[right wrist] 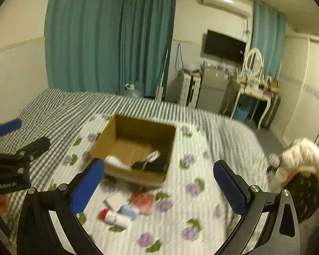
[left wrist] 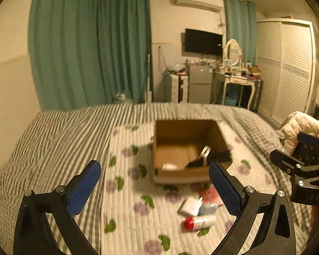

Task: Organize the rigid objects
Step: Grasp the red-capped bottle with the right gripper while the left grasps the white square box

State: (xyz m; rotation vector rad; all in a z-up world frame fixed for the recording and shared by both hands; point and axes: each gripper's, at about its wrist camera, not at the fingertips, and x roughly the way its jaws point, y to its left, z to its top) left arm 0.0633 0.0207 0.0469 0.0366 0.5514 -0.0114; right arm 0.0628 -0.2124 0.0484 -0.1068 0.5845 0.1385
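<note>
Cardboard box (left wrist: 187,148) contents: I see a white item and dark items, motion-blurred, types unreadable.
Loose items on bed (right wrist: 125,208): smeared; I cannot read the labels.
Right gripper (left wrist: 304,165): in my left wrist view, cut by the right edge.
Dressing table (left wrist: 238,74) clutter: too small for me to tell apart.
White bundle (right wrist: 306,155): blurred, partly cut off.

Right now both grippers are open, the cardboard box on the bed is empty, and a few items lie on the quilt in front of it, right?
Not quite: the cardboard box isn't empty. The right wrist view shows a black item and a white one inside. The rest stands.
</note>
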